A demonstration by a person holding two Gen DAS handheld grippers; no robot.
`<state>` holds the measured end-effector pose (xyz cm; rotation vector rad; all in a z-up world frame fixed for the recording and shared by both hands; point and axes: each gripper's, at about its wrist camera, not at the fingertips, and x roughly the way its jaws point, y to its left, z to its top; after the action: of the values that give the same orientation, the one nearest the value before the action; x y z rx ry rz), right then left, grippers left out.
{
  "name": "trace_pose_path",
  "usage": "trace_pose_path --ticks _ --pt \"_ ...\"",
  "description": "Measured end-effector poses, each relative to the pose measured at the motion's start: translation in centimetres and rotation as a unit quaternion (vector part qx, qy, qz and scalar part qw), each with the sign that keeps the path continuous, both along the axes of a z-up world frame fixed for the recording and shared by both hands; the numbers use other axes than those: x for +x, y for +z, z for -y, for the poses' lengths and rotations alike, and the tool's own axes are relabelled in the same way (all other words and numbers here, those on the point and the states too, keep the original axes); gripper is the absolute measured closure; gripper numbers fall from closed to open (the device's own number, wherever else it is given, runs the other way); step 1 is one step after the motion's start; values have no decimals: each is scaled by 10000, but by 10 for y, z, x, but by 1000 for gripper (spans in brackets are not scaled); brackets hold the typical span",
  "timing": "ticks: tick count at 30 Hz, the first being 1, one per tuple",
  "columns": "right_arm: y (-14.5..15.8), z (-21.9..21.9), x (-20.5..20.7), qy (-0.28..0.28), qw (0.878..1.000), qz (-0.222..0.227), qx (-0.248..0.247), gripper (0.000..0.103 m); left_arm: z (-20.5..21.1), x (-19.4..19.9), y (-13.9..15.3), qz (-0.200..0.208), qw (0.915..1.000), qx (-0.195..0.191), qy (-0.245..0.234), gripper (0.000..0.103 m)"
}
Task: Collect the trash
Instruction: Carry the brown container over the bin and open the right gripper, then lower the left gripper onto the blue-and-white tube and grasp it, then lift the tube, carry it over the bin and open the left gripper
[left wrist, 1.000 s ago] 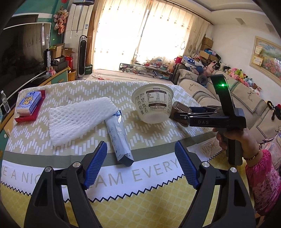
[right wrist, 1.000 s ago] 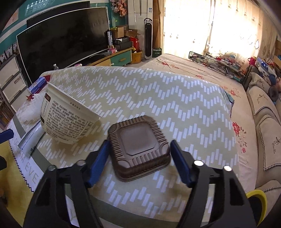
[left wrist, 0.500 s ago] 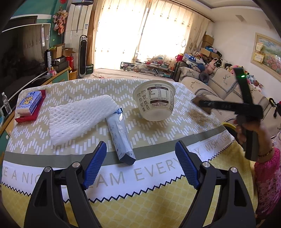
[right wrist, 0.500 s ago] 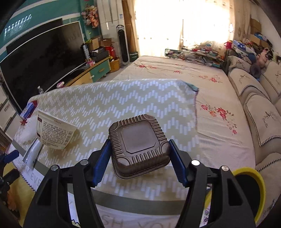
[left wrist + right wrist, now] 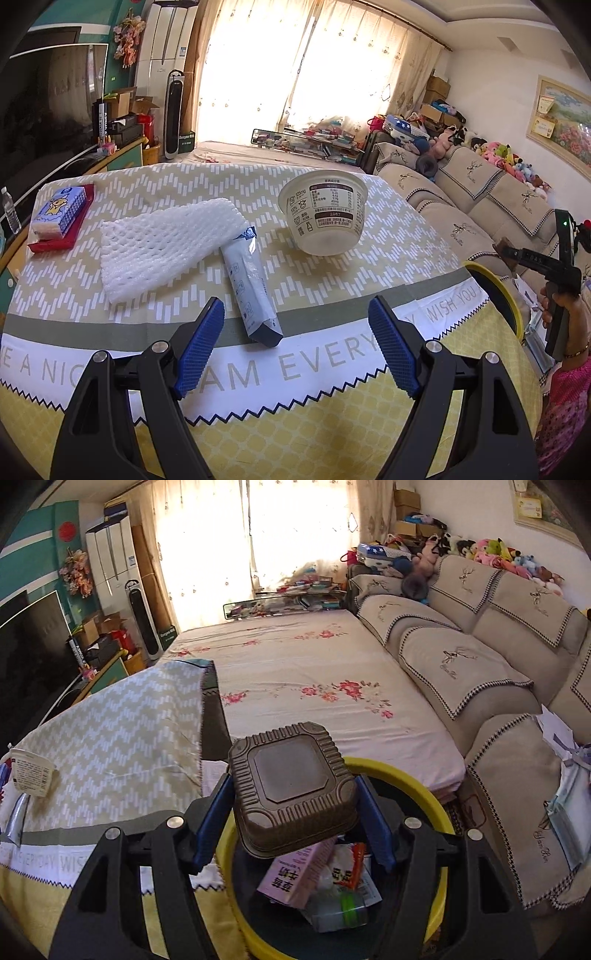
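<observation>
Jaws of right gripper (image 5: 295, 823) clamped on brown tray (image 5: 291, 788) above yellow-rimmed bin (image 5: 428, 801) past table edge (image 5: 110, 845); left gripper (image 5: 295, 347) spread wide, empty.

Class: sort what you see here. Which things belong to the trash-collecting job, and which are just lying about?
Job: brown tray in right gripper, yellow-rimmed bin, white cup, foam net, torn sachet.

Lying about: tissue pack, sofa, television.
</observation>
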<state>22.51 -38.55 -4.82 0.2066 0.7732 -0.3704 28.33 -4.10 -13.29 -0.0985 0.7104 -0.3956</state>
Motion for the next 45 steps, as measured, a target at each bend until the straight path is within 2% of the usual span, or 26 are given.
trace_pose_path --ticks 1,2,4,12,21,23,24,27,33,36,43,45 --pt "-5 3 -1 -64 9999 -72 -44 38 0 0 0 -7 10000 8 10 24" --pt "-8 7 -3 -146 9997 -144 -103 31 0 0 0 -16 10000 3 14 24" --pt "-11 10 -10 -441 9987 -86 -232 23 0 1 -1 -38 10000 -18 20 24" --pt "-11 -10 -47 -446 9969 550 339 21 2 3 -4 -142 9999 9 13 23" --pt "-7 -37 -45 -88 9967 655 471 18 2 19 -19 -645 9978 -101 114 24" --pt "-11 -40 -44 -35 9971 572 504 18 2 24 -24 -809 9964 -194 142 28" --pt "-12 -42 -43 -12 9973 542 505 18 4 27 -26 -897 9957 -158 193 28" --pt "-12 -42 -45 14 9970 564 535 18 14 30 -26 -867 9956 207 293 29" --pt "-13 -39 -50 28 9964 592 611 17 28 44 -25 -877 9927 635 528 30" --pt "-13 -33 -54 -18 9959 619 656 17 32 50 -24 -864 9911 780 649 39" --pt "-10 -20 -65 -176 9943 736 752 17 24 54 -23 -866 9895 784 855 81" --pt "-9 -19 -67 -181 9942 750 752 17 19 54 -24 -877 9900 702 858 85"
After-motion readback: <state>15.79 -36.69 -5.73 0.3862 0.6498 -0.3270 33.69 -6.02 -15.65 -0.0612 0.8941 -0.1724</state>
